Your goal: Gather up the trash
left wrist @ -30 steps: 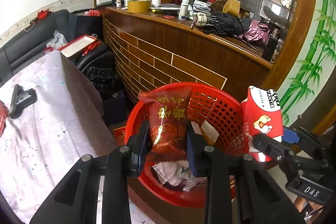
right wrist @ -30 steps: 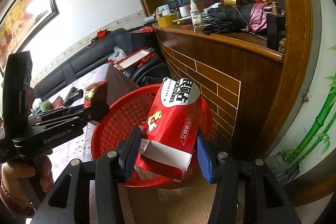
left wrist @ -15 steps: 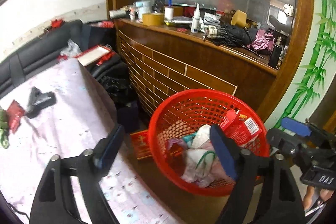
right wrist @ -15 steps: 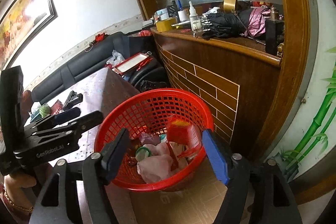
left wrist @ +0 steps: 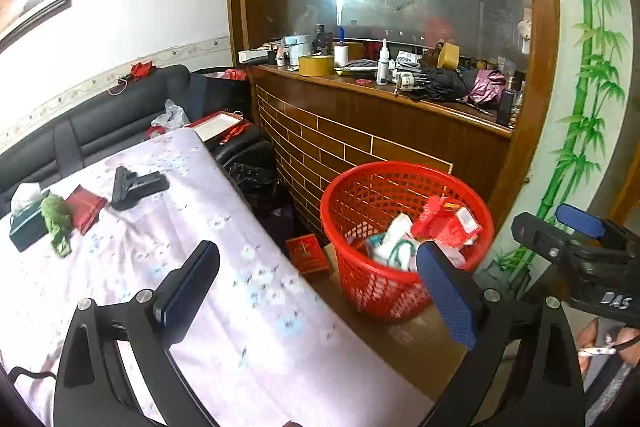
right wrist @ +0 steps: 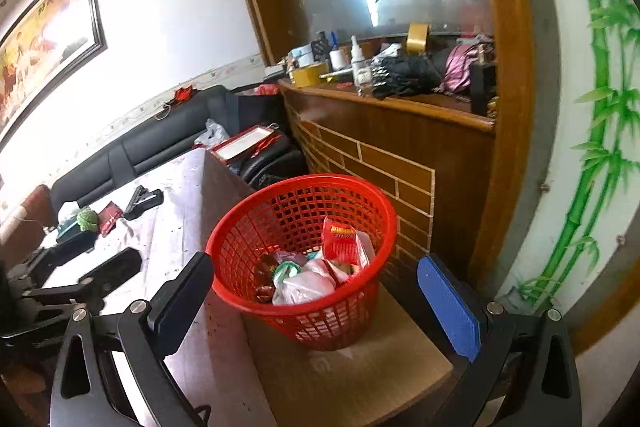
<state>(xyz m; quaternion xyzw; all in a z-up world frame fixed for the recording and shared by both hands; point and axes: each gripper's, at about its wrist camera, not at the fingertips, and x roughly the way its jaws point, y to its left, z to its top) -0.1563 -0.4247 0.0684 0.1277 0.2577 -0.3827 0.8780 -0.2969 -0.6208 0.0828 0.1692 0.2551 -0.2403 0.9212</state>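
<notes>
Both sets of jaws spread wide, nothing held; left gripper (left wrist: 316, 279) and right gripper (right wrist: 316, 291) hang near the red basket (left wrist: 352, 279), which sits on the floor w/ wrappers and a red carton (right wrist: 340, 239) inside. Remaining trash, I'd judge, is the flat red packet (left wrist: 86, 209) on the surface (left wrist: 224, 267), well left of the basket, just beside the green cloth (left wrist: 56, 217); long axis runs roughly away from the camera; left gripper nearer, so its pick.
</notes>
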